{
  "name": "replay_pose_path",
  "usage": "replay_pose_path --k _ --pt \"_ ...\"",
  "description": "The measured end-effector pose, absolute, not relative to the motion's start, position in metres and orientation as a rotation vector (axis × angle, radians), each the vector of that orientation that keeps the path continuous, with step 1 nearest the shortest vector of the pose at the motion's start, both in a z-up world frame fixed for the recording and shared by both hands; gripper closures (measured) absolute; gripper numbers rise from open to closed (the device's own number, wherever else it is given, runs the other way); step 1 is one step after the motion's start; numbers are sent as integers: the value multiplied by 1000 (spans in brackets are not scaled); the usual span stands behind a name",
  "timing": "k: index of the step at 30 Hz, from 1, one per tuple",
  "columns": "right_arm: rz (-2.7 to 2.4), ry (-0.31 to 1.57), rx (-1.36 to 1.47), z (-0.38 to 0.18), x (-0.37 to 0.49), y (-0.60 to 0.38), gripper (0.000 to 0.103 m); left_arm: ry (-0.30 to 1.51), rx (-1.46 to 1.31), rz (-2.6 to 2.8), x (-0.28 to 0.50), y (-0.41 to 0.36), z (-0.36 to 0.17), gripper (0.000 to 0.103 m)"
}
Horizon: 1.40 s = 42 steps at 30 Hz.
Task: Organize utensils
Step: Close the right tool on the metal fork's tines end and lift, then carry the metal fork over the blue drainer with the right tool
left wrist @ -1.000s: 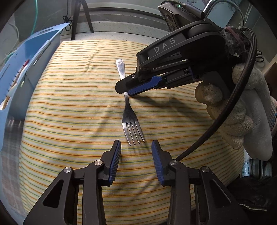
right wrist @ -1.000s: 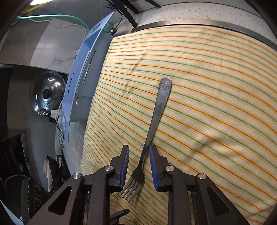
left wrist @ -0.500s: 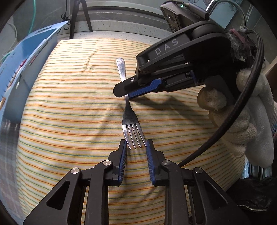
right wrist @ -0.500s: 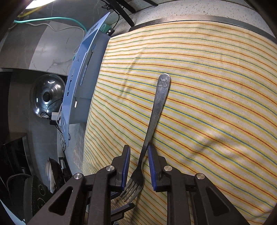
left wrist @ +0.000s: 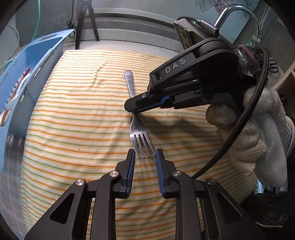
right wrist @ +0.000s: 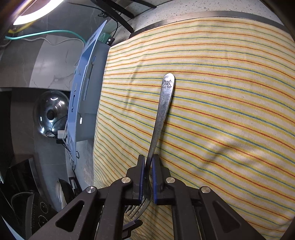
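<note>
The fork lies flat on the striped cloth, handle pointing away from me and tines toward my left claw. My right claw has its two blue pads pressed onto the neck of the fork, just above the tines, so it is clamped on the metal; from the left wrist view I see the same claw reaching in from the right side across the neck, my gloved hand behind it. My left claw sits low on the cloth with its fingers parted to about the width of the tines, one fingertip on either side of the tine ends (whether they touch the metal I cannot tell). A blue utensil rack stands just off the cloth's left edge, some items slotted in it. Beyond the cloth's far edge runs the speckled countertop.
</note>
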State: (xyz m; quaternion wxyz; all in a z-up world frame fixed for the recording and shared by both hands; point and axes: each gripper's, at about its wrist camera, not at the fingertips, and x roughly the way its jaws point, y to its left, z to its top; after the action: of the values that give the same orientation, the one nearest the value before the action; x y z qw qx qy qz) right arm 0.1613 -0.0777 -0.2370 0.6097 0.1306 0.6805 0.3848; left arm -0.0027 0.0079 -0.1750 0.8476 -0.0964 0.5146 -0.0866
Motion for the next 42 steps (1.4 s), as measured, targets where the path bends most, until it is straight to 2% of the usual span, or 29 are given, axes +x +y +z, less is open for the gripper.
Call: replay_pose_path --k 20,42 --pt "977 1468 303 -174 165 12 97 974 -203 -123 -9 88 -129 82" --pt "955 1418 182 -166 178 166 98 1002 -203 -61 22 212 -145 83"
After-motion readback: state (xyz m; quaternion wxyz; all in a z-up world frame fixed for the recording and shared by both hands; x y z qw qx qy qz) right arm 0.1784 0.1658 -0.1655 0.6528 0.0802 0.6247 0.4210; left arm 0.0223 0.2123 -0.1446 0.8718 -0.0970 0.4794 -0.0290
